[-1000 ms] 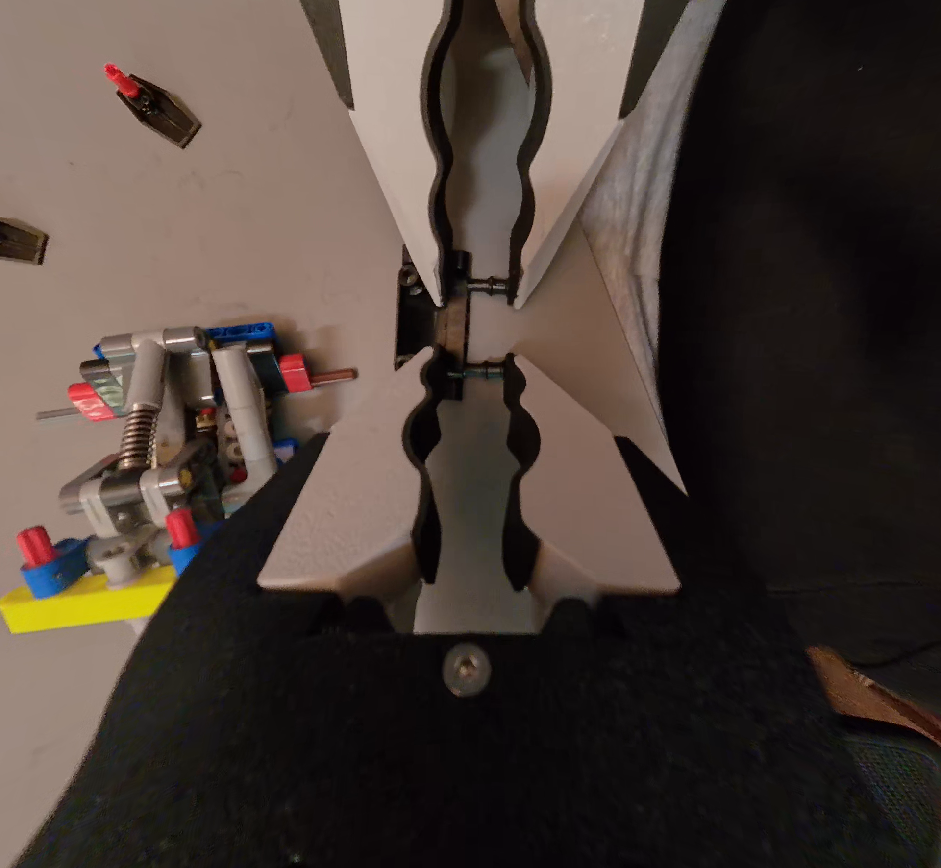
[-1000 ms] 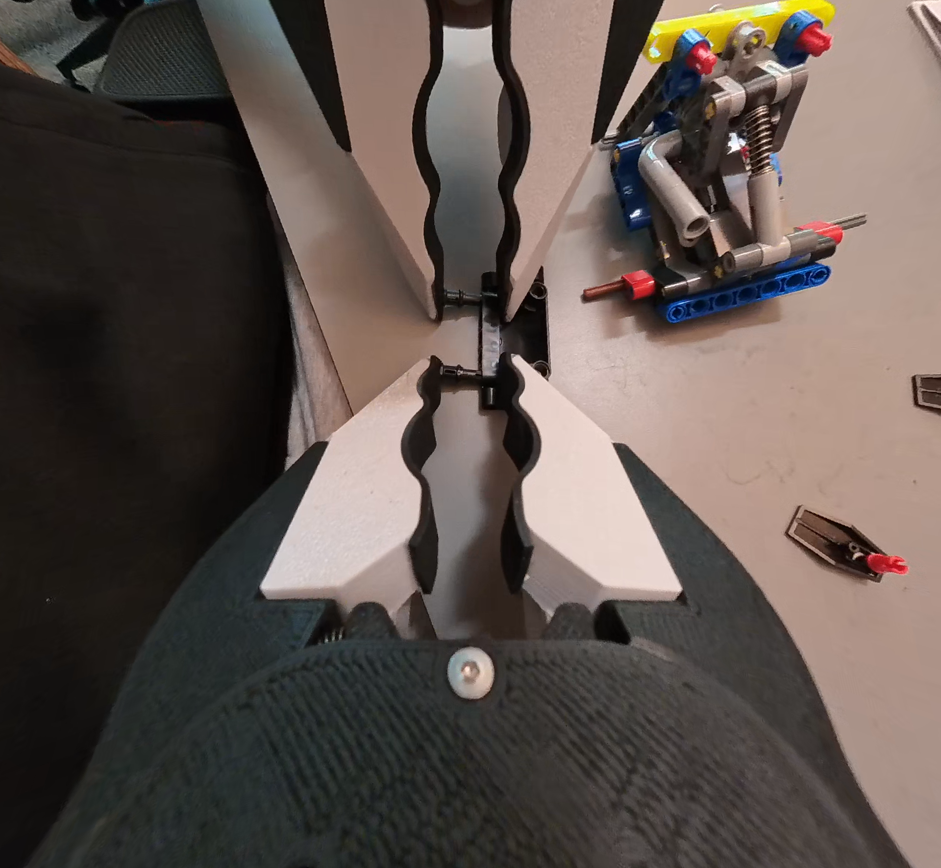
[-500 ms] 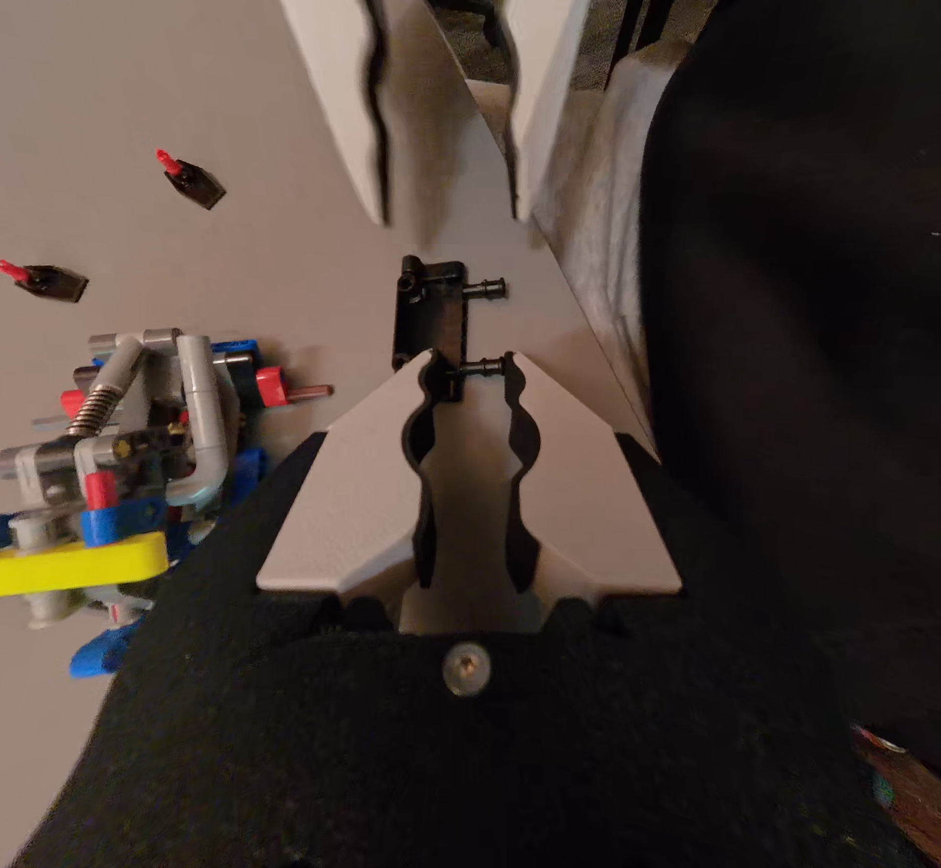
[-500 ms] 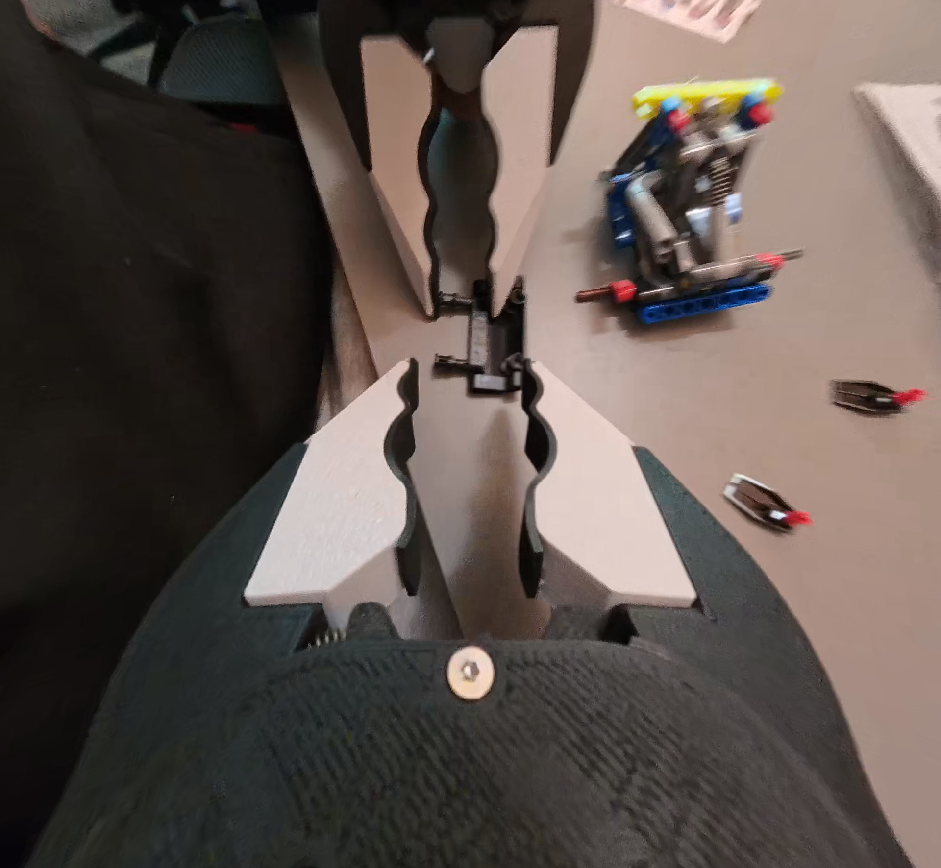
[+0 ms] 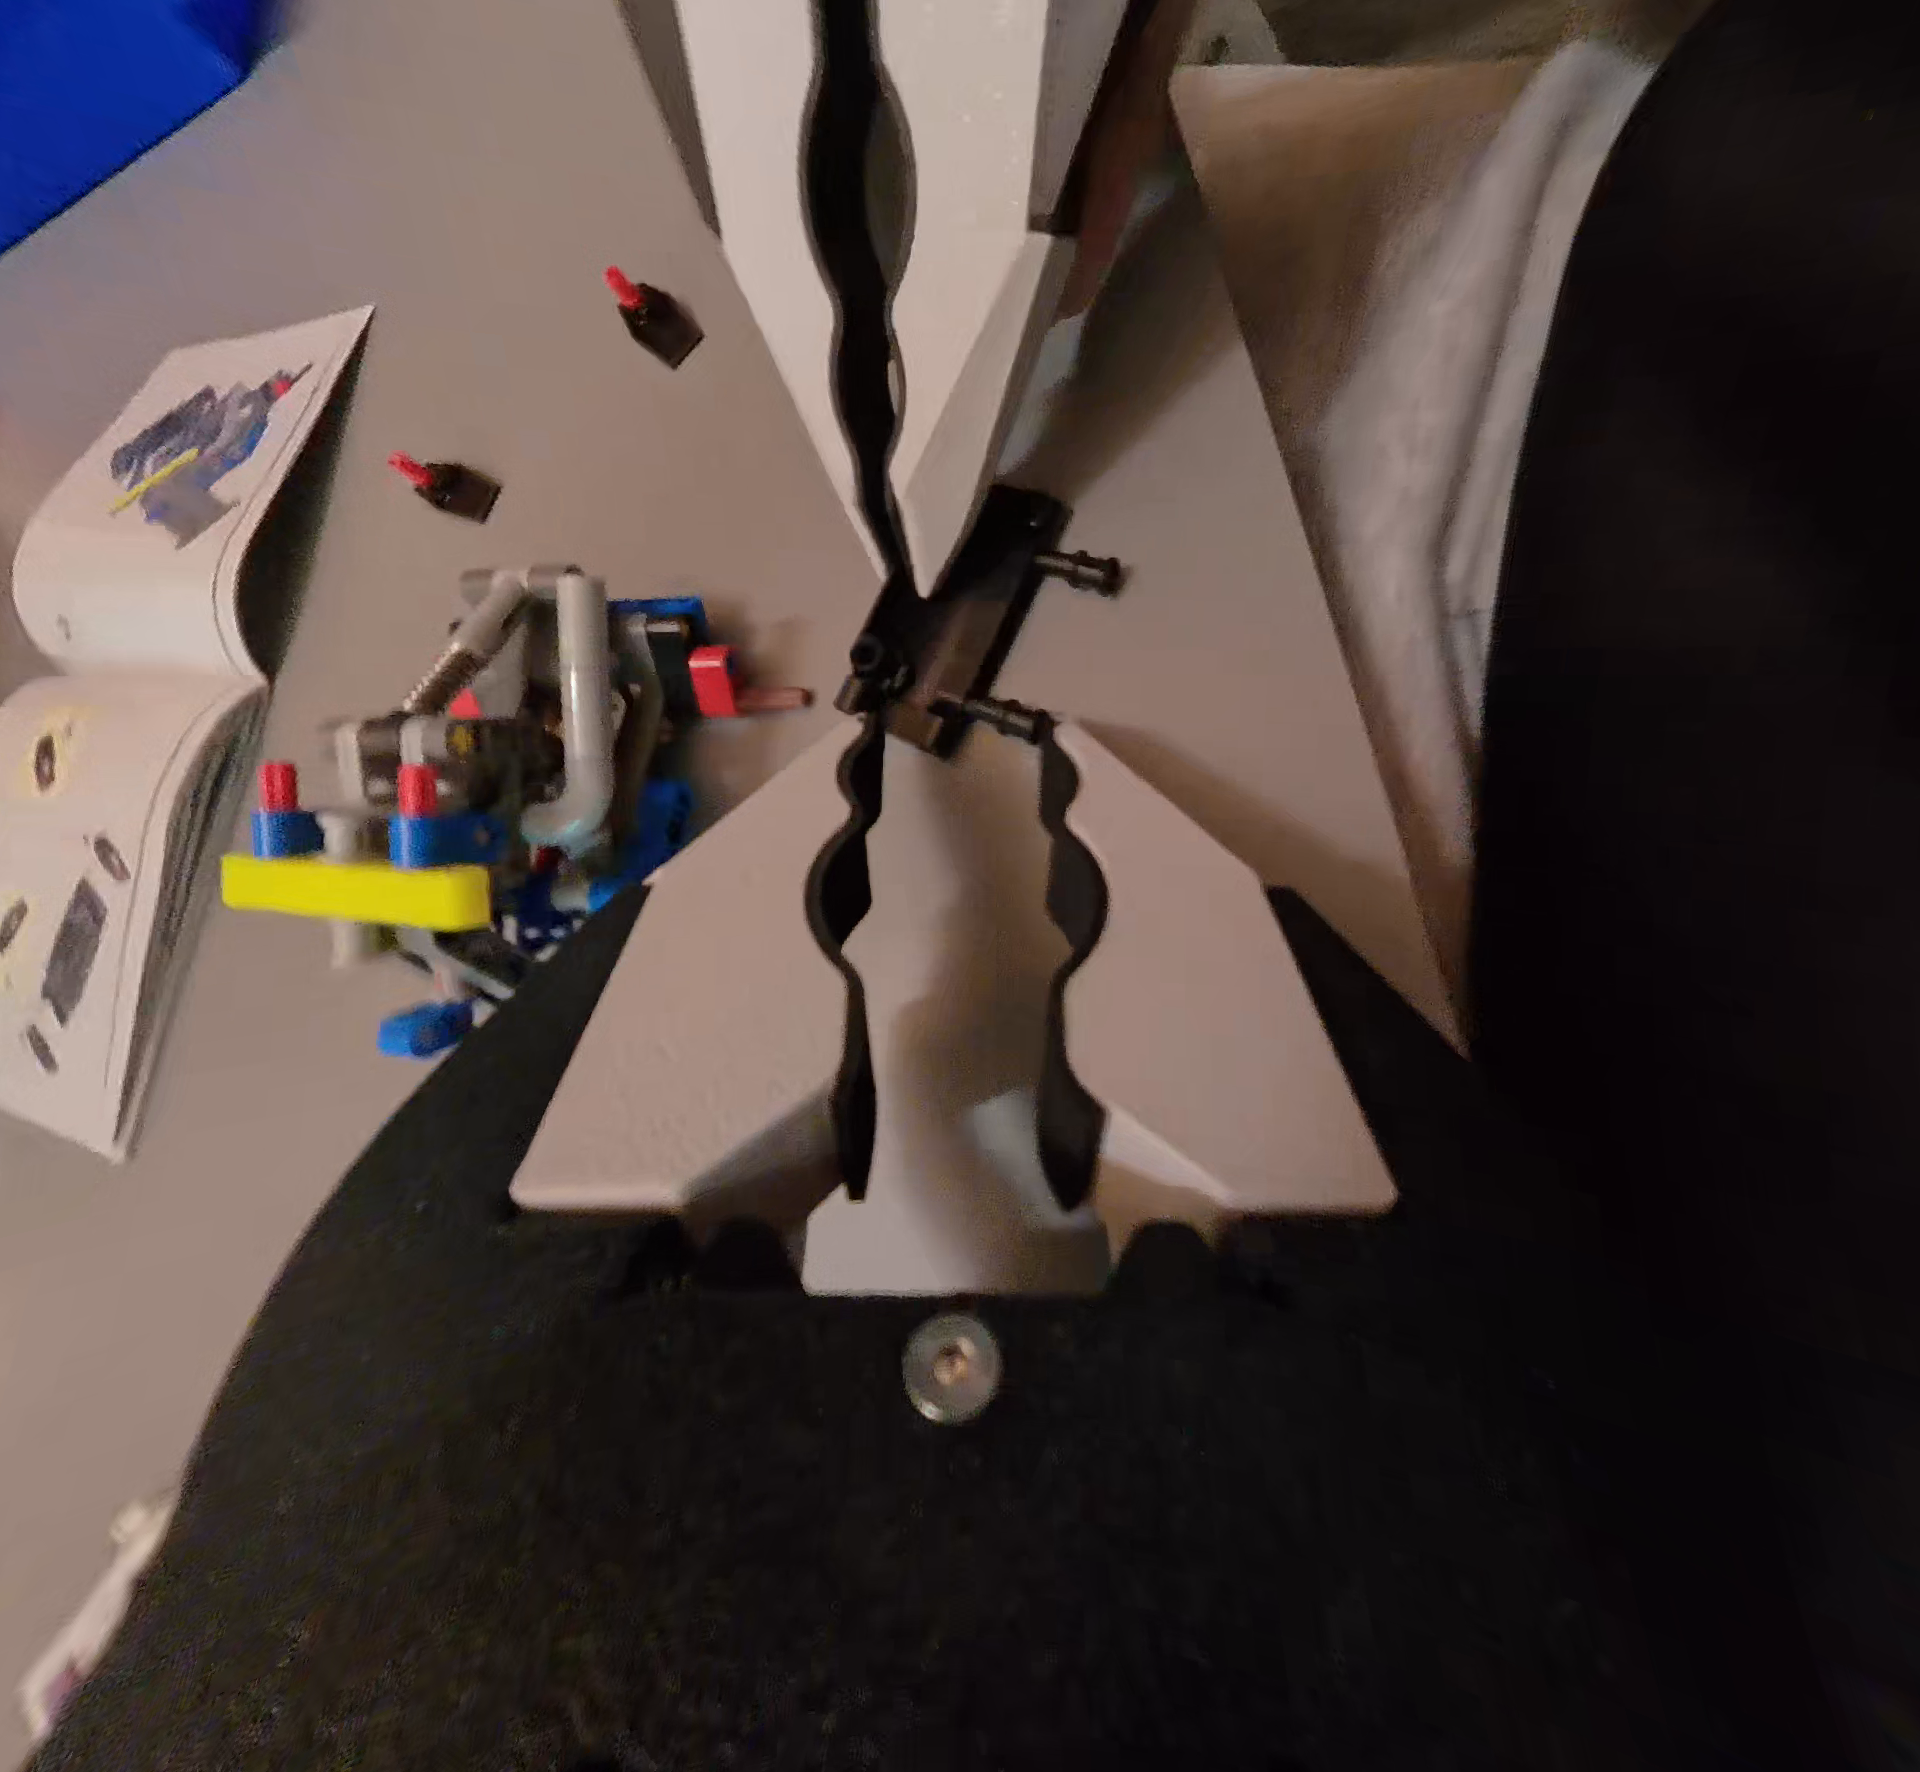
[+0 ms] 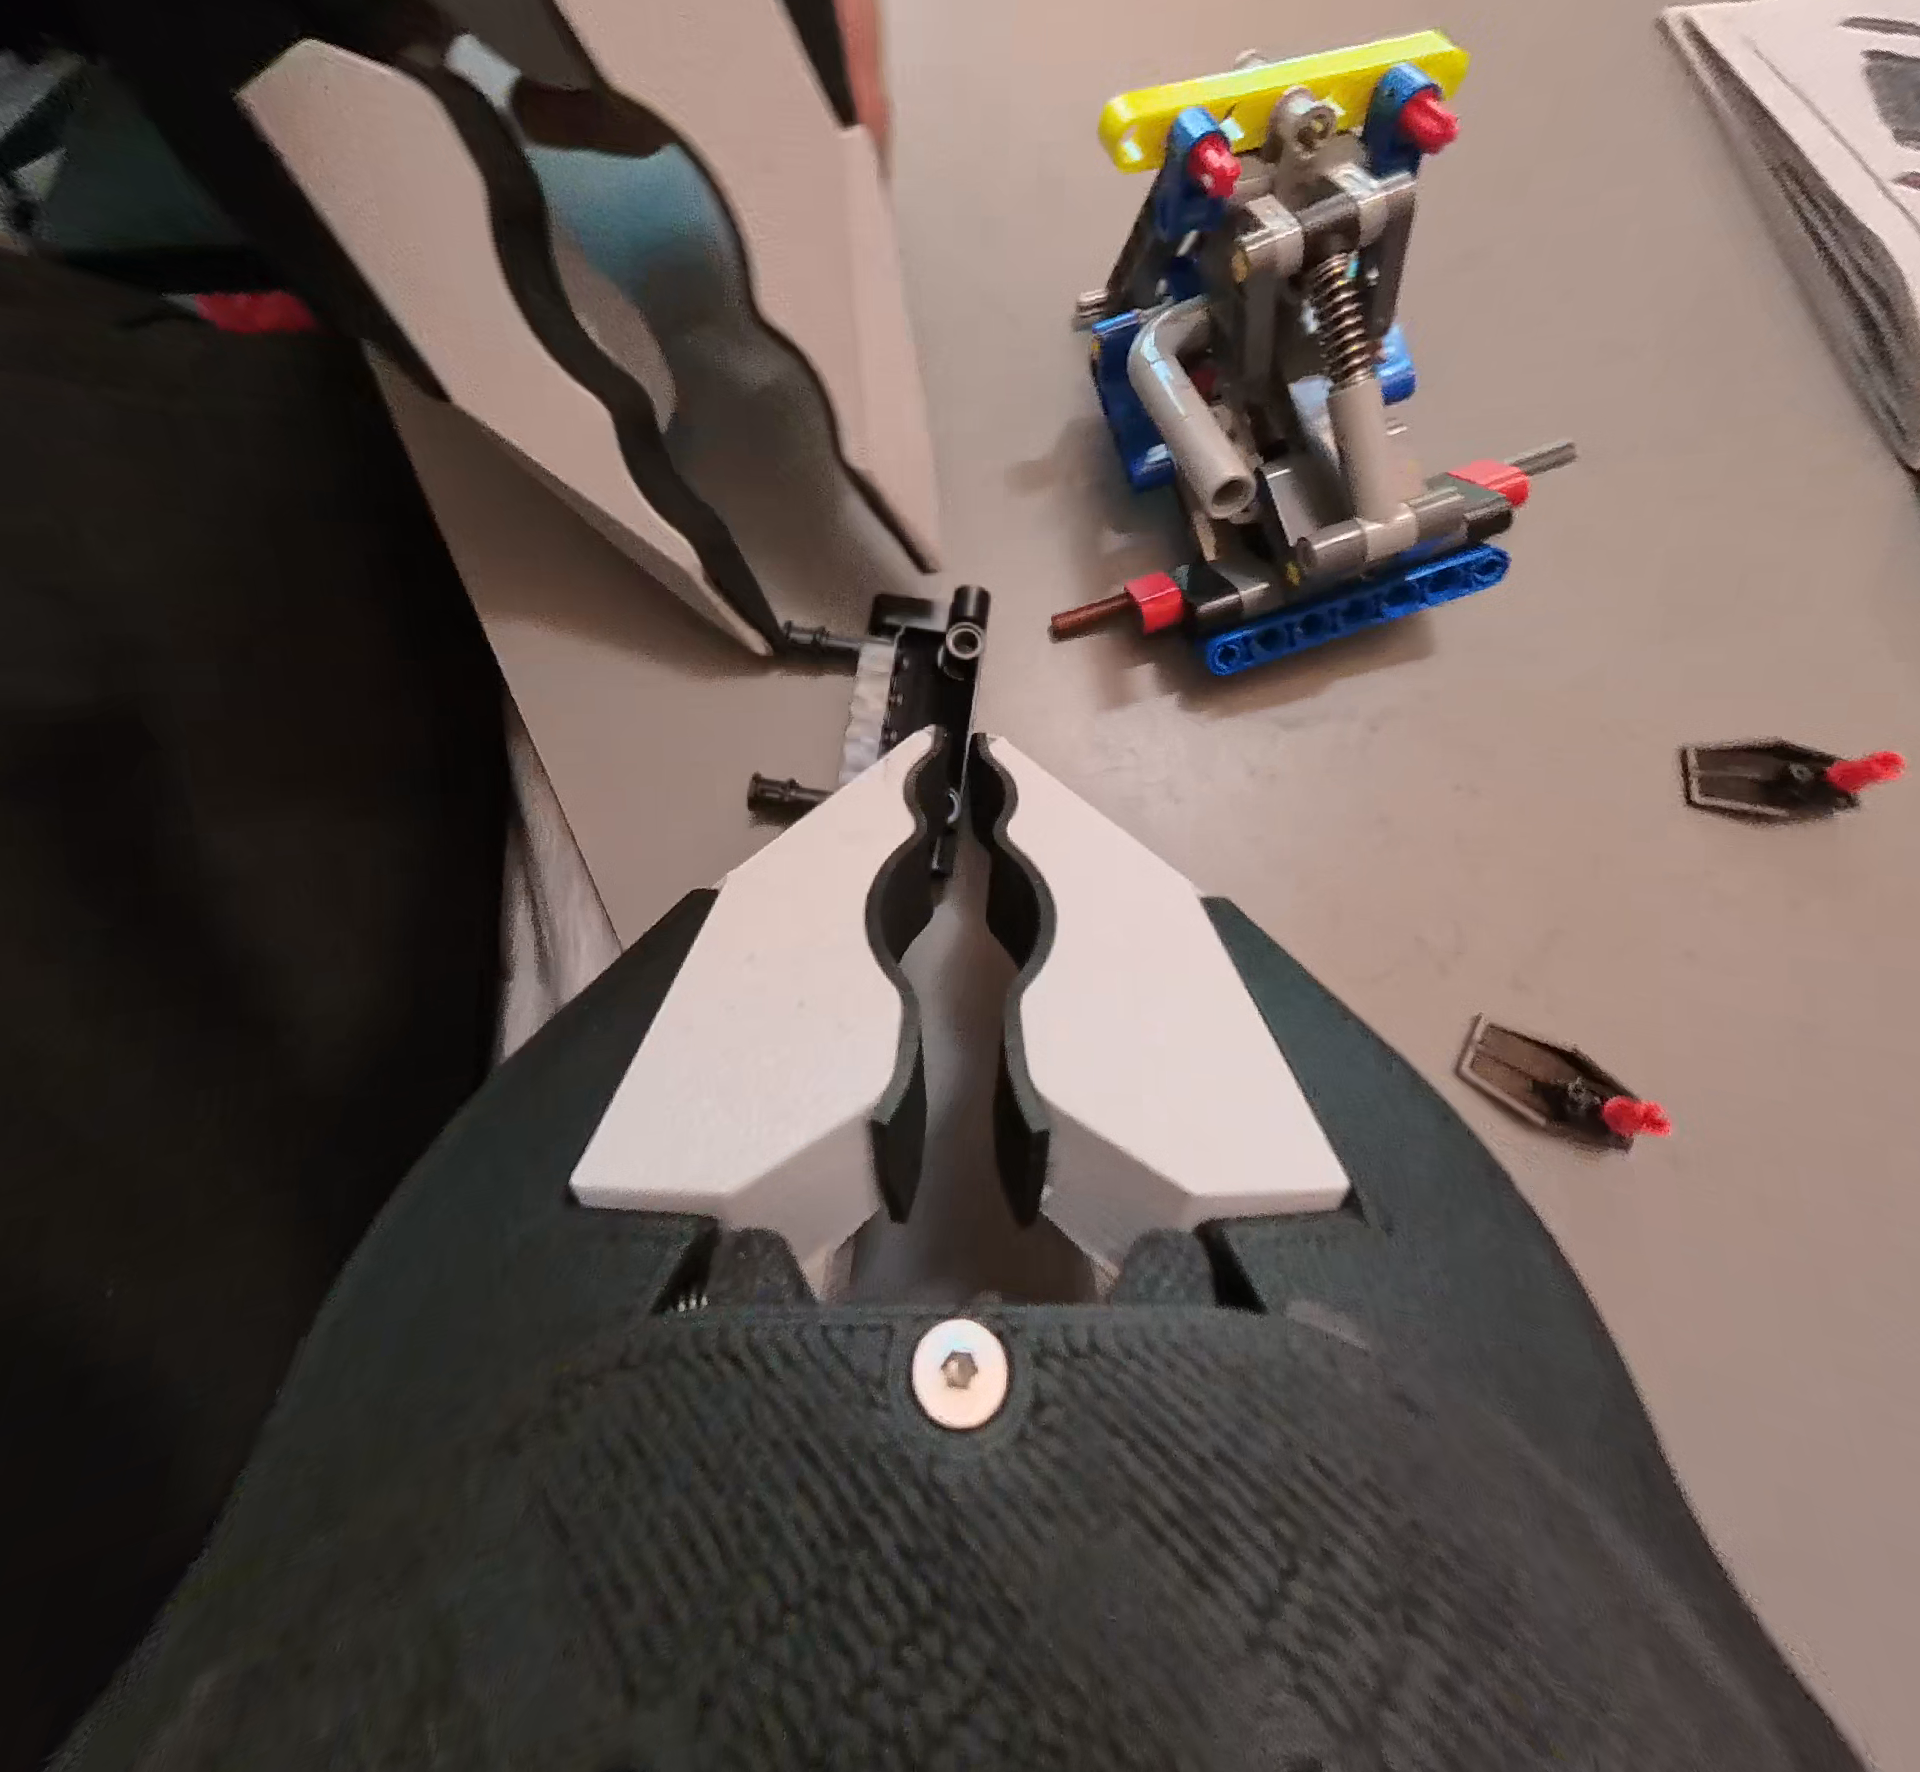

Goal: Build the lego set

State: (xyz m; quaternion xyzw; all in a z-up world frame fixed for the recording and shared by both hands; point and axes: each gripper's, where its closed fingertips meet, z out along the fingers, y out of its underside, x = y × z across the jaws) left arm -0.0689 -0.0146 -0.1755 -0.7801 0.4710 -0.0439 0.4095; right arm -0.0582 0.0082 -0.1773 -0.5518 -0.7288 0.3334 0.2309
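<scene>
My right hand-held gripper [image 6: 954, 754]: nearly closed; its two pads pinch the thin edge of a black beam piece [image 6: 928, 673], which sticks out forward past the fingertips.
My left hand-held gripper [image 5: 956, 735]: narrowly parted; the lower end of the black beam piece sits at the mouth between the tips, and one black pin [image 5: 995, 712] reaches across toward the right tip. I cannot tell whether either pad presses on it.
Black beam piece: tilted, close above the grey tabletop [image 6: 1299, 870] near its edge, between the two sets of fingertips; two black pins jut from one side, the farther one [image 5: 1081, 567] standing free.
Brick model [image 6: 1309, 351]: built of blue, grey, yellow and red parts with a metal spring, standing on the tabletop well apart from the held piece, to my right gripper's right.
Small parts: two dark flat pieces, each with a red pin [image 6: 1787, 779] [image 6: 1564, 1086], lying loose on the tabletop, apart from each other and from the model.
Open booklet [image 5: 114, 766]: lies beyond the model at the left of my left wrist view.
Blue thing [image 5: 104, 8]: blurred, in the top left corner of the same view.
Dark clothing [image 6: 208, 787]: beside the tabletop's edge, next to both grippers.
</scene>
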